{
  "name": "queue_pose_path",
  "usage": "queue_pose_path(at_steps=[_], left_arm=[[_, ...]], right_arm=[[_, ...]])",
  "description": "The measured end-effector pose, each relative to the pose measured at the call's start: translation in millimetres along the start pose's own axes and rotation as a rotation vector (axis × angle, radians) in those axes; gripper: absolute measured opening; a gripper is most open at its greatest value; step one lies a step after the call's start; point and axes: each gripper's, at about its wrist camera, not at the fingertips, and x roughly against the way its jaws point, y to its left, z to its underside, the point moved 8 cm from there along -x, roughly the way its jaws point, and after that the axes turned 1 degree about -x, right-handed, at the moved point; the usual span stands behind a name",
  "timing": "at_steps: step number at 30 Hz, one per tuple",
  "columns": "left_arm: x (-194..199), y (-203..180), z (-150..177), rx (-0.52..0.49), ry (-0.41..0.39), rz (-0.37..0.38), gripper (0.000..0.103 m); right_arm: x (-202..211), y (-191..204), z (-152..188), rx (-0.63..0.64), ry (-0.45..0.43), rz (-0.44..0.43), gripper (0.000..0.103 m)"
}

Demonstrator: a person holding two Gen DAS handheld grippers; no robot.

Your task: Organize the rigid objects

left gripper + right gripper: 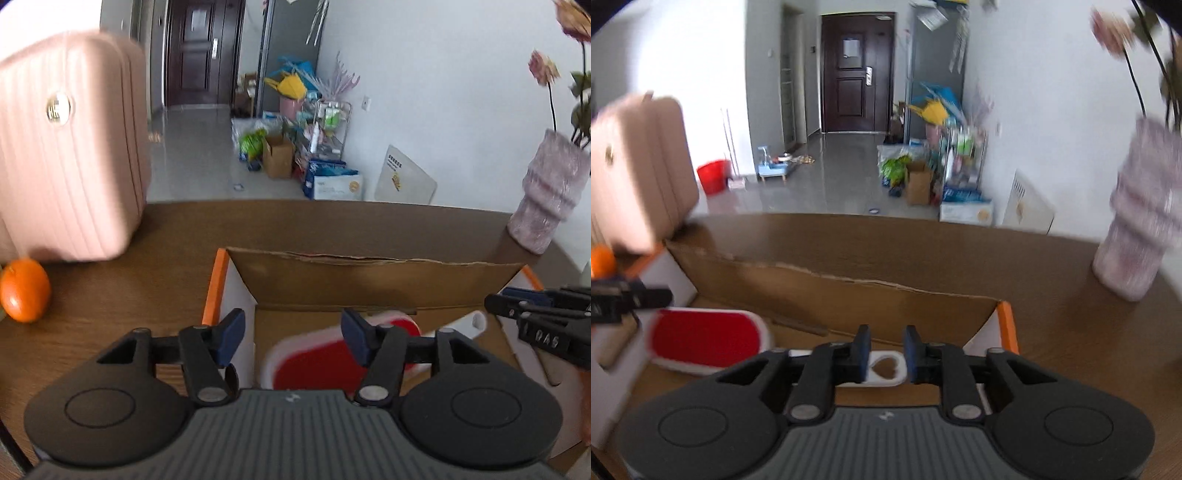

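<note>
- The left gripper hangs over the cardboard box with its fingers spread wide and nothing between them; the red-and-white board lies on the box floor below, so this hand holds nothing.
- The right gripper stands over the right end of the same box; its blue pads sit narrowly apart, and the board's white handle with a heart-shaped cutout shows in the gap; contact between pads and handle cannot be confirmed, so the jaws read as slightly parted rather than clamped.
- Risk, board: if a pad drags on the handle, a rising gripper can tip or shift the board inside the box.
- Risk, box wall: the left gripper's outer finger sits above the orange-edged side wall; a low sideways move can catch that wall and slide the box on the table.
- Risk, neighbours: the orange, the pink case and the vase stand close by; a wide sweep can knock the vase over or set the orange rolling.
- Risk, grippers: both work over one box; crossing paths can collide.
</note>
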Motion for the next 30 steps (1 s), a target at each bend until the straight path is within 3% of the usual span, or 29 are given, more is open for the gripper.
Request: queue_pose_path(at_steps=[2, 4, 9, 11, 13, 17, 23, 30], left_arm=[[3.1, -2.0, 2.5, -0.023, -0.02, -0.037, 0.069], [-0.2, -7.5, 7.9, -0.063, 0.01, -0.039, 0.069], [8.6, -8.9, 15.1, -0.036, 0.025, -0.051, 0.064], [17.9, -11.1, 18.9, -0.037, 0.015, -0.039, 0.066], [31.2, -13.6, 20.4, -0.045, 0.001, -0.025, 0.069], [77.9, -21.2, 18.6, -0.069, -0.071, -0.024, 0.075], [178.4, -36.1, 18.5, -0.073, -0.224, -0.025, 0.088], [281.3, -51.7, 77.1, -0.052, -0.32, -0.025, 0.098]], right_arm=[[5.6, 7.1, -2.1, 0.027, -0.037, -0.017, 0.039], [9.4, 9.1, -1.2, 0.019, -0.044, -0.032, 0.052], [13.1, 4.7, -2.8, 0.028, -0.052, -0.054, 0.052], [26.9, -0.3, -2.0, 0.006, -0.082, -0.025, 0.052], [48.4, -3.9, -2.1, -0.012, -0.127, -0.049, 0.053], [103.1, -6.0, 2.7, -0.018, -0.171, -0.091, 0.065], [184.0, -10.1, 24.8, 0.017, -0.228, -0.133, 0.08], [281.5, -7.8, 81.0, -0.017, -0.274, -0.194, 0.086]])
